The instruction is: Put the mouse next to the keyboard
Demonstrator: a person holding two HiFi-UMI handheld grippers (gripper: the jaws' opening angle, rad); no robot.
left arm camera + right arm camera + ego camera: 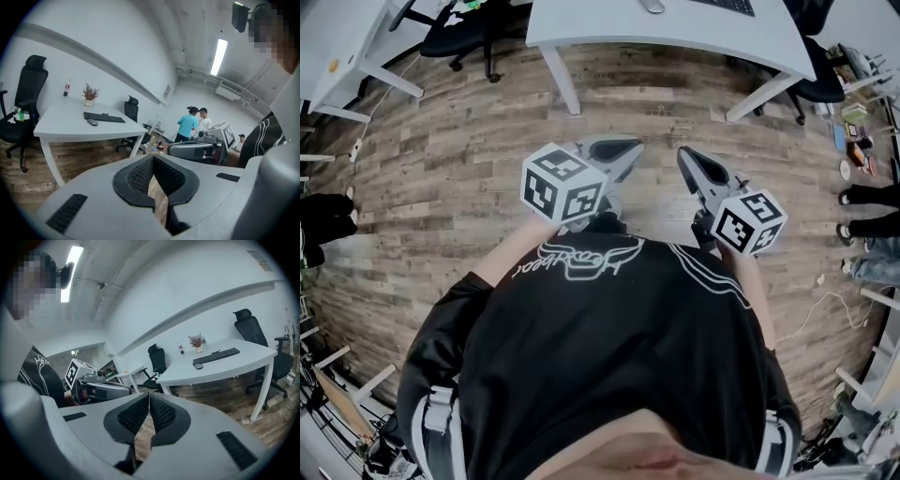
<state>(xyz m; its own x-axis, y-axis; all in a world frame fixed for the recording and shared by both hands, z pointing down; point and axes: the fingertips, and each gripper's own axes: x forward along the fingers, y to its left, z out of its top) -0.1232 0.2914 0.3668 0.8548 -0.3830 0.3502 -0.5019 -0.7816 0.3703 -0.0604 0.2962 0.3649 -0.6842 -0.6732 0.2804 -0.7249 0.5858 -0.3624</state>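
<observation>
A wood-plank floor (441, 169) fills the room, with a white bench (609, 28) standing at its far side. The left tool (623, 150) is clenched: its ribbed pads meet at the tips and nothing sits between them. The right tool (686, 159) is clenched and empty in the same way. The person holds both out over the floor ahead of a black jacket (600, 337), elbows bent. The two tools are side by side and near each other, noses angled slightly inward and aimed toward the bench. Neither touches anything.

The mouse (652, 7) lies on the bench top, well apart from both tools and ahead of the gap between them. It rests near the left end of the keyboard (727, 5), not touching it. Behind the keyboard stand a small potted plant (89, 93) and a bottle (68, 87). A black office chair (26, 98) sits at the bench's left end. Two people (194, 123) stand farther back in the room.
</observation>
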